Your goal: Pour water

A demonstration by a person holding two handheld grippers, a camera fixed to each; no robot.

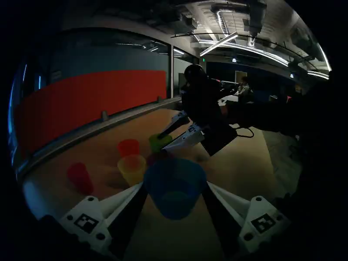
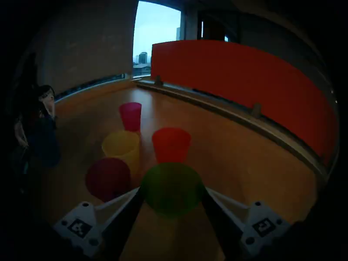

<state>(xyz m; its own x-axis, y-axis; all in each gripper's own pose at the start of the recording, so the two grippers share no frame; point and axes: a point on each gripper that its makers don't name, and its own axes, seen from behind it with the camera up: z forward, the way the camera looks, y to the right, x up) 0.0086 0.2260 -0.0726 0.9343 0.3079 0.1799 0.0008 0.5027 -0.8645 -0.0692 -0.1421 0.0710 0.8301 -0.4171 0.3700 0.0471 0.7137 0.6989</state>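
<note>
You're pinching the blue cup (image 1: pixel 174 198) in the left gripper (image 1: pixel 175 186), both fingers pressing on its sides. It's sitting upright just beside the yellow cup (image 1: pixel 132 168), on the camera's side of it.

You're clamping the green cup (image 2: pixel 172 185) in the right gripper (image 2: pixel 172 192) the same way, also upright. It's near the yellow cup, and lying past it in the left gripper view.

The orange cup (image 2: pixel 171 145), pink cup (image 2: pixel 130 116) and maroon cup (image 2: pixel 108 178) are standing close round the yellow cup on the table (image 2: pixel 248 169).

The light is failing you. Cannot tell whether either held cup is carrying water, or whether either is hanging clear of the table.

By the look of it you're holding and lining up, with the pour not yet begun. The next move is calling for one held rim coming above the other's mouth, close by the yellow cup. Then tip slowly, keeping the receiving cup level and both off the neighbours.
</note>
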